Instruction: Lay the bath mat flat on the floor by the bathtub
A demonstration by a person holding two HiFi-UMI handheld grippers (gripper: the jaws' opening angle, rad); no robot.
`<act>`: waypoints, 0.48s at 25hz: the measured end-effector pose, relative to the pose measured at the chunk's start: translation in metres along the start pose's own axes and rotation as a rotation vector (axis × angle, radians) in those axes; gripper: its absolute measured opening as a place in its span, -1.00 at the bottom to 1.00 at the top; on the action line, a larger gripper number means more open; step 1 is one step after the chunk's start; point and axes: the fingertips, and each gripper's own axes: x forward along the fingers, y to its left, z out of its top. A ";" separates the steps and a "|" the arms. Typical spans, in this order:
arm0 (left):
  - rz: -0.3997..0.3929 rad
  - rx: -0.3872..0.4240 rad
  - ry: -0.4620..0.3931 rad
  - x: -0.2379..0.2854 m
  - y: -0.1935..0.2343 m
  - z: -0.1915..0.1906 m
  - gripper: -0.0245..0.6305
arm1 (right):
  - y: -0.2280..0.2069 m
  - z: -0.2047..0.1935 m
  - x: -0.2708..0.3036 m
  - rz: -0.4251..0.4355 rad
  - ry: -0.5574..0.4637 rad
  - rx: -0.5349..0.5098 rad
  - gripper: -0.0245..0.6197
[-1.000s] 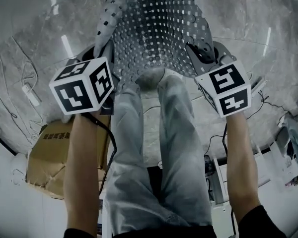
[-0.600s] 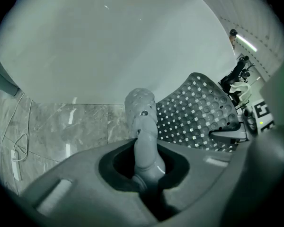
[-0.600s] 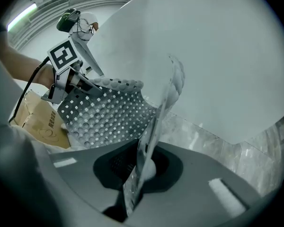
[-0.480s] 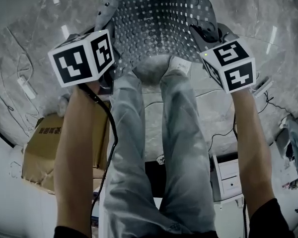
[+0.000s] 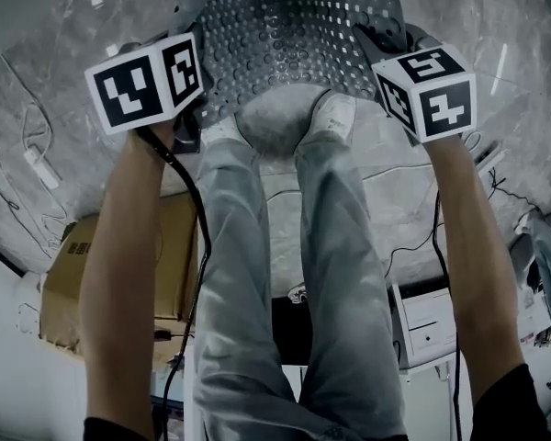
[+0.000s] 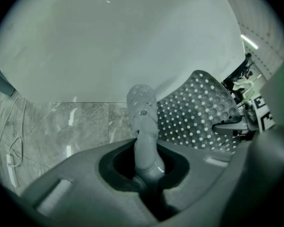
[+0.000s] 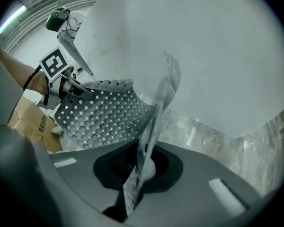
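Grey rubber in the left jaws: left gripper is pinched narrow on a rolled side edge of the bath mat; the fold stands up out of the jaws
Clear-grey rubber in the right jaws: right gripper is clamped on the opposite side edge; that edge runs thin and upright between the jaws
Bath mat: perforated and studded with suction cups; it sags as a trough between the two grippers, ahead of the person's shoes; whether its far end touches the floor I cannot tell
Hands: both forearms reach down and forward, one either side of the legs; the grippers point steeply down, about level with each other, marker cubes facing up
Floor: grey marble tiles; bare beneath the mat
Bathtub: white curved wall rises just beyond the mat, so the spot looks right
Done so far: mat gripped at both sides and brought to the tub
Left to do: set it down, spread it flat, let go of both edges
Behind the legs: cardboard box; cables on the floor
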 end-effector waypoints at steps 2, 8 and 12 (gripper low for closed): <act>0.003 0.021 0.011 0.010 0.004 0.000 -0.83 | -0.002 0.001 0.009 0.003 0.001 0.008 -0.84; 0.019 0.040 0.049 0.034 0.018 -0.008 -0.83 | -0.010 -0.007 0.034 0.008 0.015 0.036 -0.84; 0.065 0.032 0.096 0.046 0.034 -0.030 -0.83 | -0.019 -0.025 0.046 0.013 0.047 0.073 -0.84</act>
